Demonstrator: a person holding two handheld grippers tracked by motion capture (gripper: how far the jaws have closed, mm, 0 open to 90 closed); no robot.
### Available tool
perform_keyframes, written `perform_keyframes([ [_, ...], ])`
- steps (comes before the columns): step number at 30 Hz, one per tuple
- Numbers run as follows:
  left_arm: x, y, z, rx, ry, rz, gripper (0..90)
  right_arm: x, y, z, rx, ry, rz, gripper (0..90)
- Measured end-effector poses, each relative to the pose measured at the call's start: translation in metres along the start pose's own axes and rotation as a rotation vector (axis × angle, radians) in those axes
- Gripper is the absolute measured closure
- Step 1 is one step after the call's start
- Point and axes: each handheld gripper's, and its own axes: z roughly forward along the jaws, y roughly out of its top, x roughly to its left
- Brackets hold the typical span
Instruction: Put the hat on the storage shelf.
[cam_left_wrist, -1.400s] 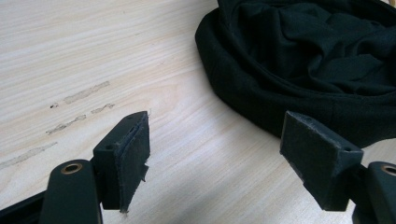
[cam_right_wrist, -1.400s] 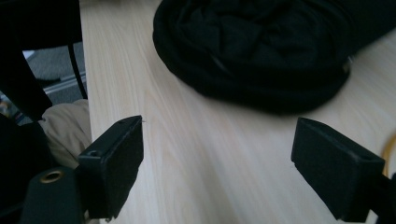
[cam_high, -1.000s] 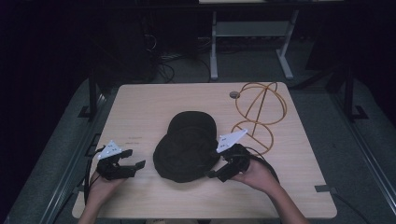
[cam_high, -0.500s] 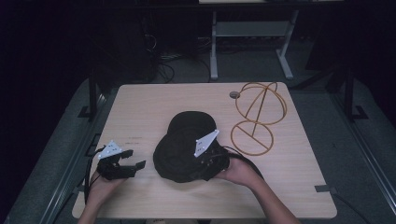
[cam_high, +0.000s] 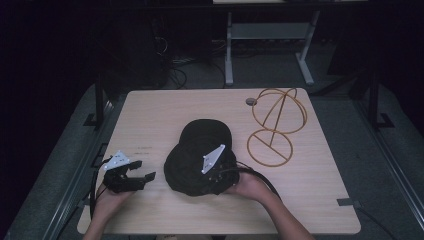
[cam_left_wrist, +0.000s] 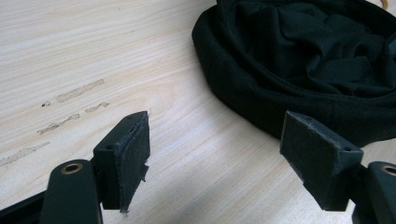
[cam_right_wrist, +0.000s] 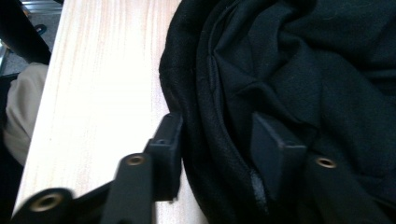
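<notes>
**Hat Rim Straddled by Right Gripper**

A black hat is seen lying opening-up near the middle of the table. Its near rim is straddled by the right gripper: one jaw is placed outside the rim, the other inside against the crumpled lining. The jaws are set close about the cloth; whether it is fully pinched cannot be told. The left gripper is held just beside the hat, apart from it, jaws spread wide over bare wood with nothing between them. A wire stand is noted at the hat's right, apart from it, with a small round disc just beside the stand's far edge.
</notes>
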Motion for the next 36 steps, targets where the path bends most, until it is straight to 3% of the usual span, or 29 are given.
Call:
perform_keyframes([
  [4,0.001,0.0,0.0,0.011,0.0,0.014,24.1,0.0,-0.001,0.001,-0.004,0.003,-0.009,66.6],
  [8,0.001,0.0,0.0,0.012,0.002,0.01,24.1,0.002,0.002,0.004,-0.028,0.05,-0.019,77.5],
  [16,0.002,-0.001,-0.001,0.005,0.002,0.002,24.1,-0.001,0.009,0.003,-0.049,0.059,-0.018,79.9],
  [21,0.003,-0.001,-0.003,-0.001,0.003,0.0,24.2,-0.006,0.015,-0.009,-0.152,0.061,0.043,80.3],
  [25,0.003,-0.001,-0.004,-0.009,0.003,-0.001,24.2,-0.009,0.02,-0.016,-0.184,0.051,0.054,80.3],
  [26,0.003,0.0,-0.005,-0.017,0.001,-0.007,24.2,-0.01,0.024,-0.024,-0.221,0.044,0.082,80.2],
  [28,0.002,0.0,-0.005,-0.03,-0.005,-0.021,24.3,-0.011,0.026,-0.028,-0.238,0.04,0.092,80.3],
  [29,0.002,0.001,-0.006,-0.041,-0.008,-0.015,24.6,-0.012,0.029,-0.034,-0.268,0.04,0.113,80.3],
  [34,-0.003,0.003,-0.007,-0.066,-0.022,-0.005,24.7,-0.013,0.033,-0.043,-0.301,0.037,0.13,80.2],
  [36,-0.009,0.007,-0.009,-0.09,-0.041,0.024,24.7,-0.014,0.037,-0.051,-0.344,0.046,0.149,80.2],
])
